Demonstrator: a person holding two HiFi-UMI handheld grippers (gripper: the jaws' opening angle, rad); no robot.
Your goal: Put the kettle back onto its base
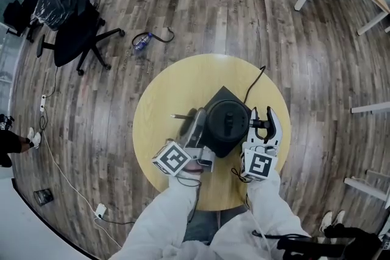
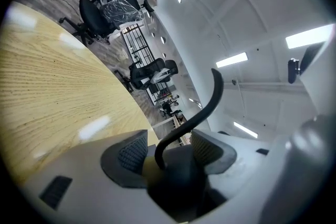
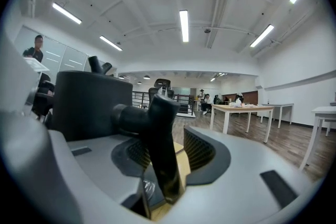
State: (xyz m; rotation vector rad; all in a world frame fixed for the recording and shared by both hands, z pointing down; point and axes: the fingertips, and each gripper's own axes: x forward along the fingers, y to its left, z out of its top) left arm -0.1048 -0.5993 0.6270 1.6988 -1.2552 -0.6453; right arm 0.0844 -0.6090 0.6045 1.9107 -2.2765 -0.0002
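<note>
The black kettle (image 1: 226, 122) sits on its dark square base (image 1: 223, 93) in the middle of the round wooden table (image 1: 170, 82). The right hand-held gripper (image 3: 167, 153) is released, its pads standing apart on either side of the kettle's handle (image 3: 160, 134), with a sliver of gap showing. The left hand-held gripper (image 2: 167, 150) is clenched on the base at its left corner.

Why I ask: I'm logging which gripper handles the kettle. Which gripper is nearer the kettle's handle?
Right. The handle stands between the right gripper's open jaws; the left gripper is across the kettle, clamped on the base.
</note>
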